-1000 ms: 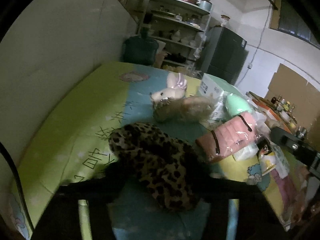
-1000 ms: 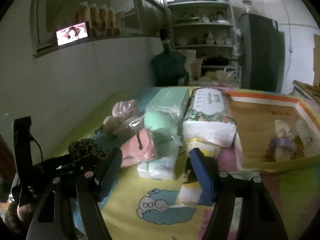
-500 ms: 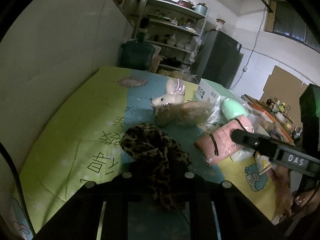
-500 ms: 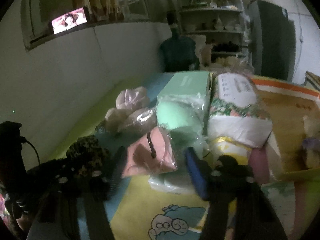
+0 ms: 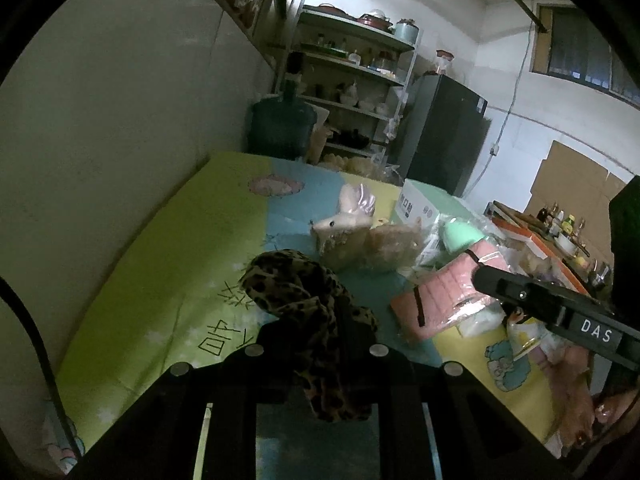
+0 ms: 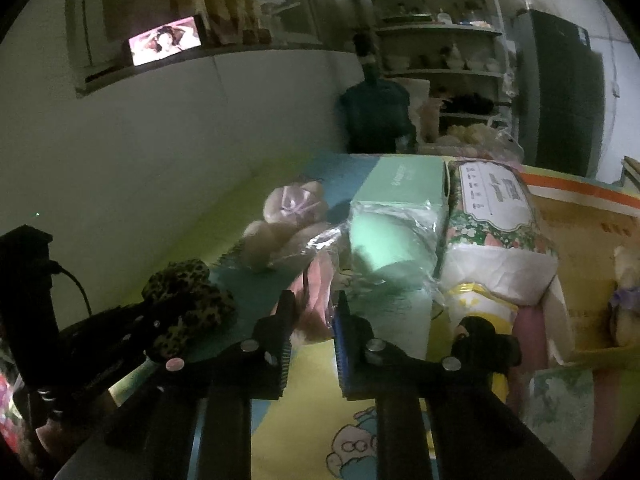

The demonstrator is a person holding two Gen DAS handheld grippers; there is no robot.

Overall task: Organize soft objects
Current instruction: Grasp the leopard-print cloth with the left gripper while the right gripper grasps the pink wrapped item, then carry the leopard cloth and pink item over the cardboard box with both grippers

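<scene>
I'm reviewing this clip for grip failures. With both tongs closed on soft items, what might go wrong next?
1. The right tongs pinch the pink bagged pouch near its edge; slick plastic may slip free when lifted.
2. The mint bagged item lies against the pouch, so lifting may drag it.
3. The leopard-print cloth hangs loose from the left tongs and could snag the plush mouse.

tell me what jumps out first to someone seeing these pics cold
The leopard-print cloth bunched in the left claw at the bottom centre of the left wrist view is the loudest thing. Next is the right claw, closed on the pink pouch in clear plastic amid the packaged goods. Behind it lies a pale plush toy on the bright green, blue and yellow cartoon sheet.
</scene>
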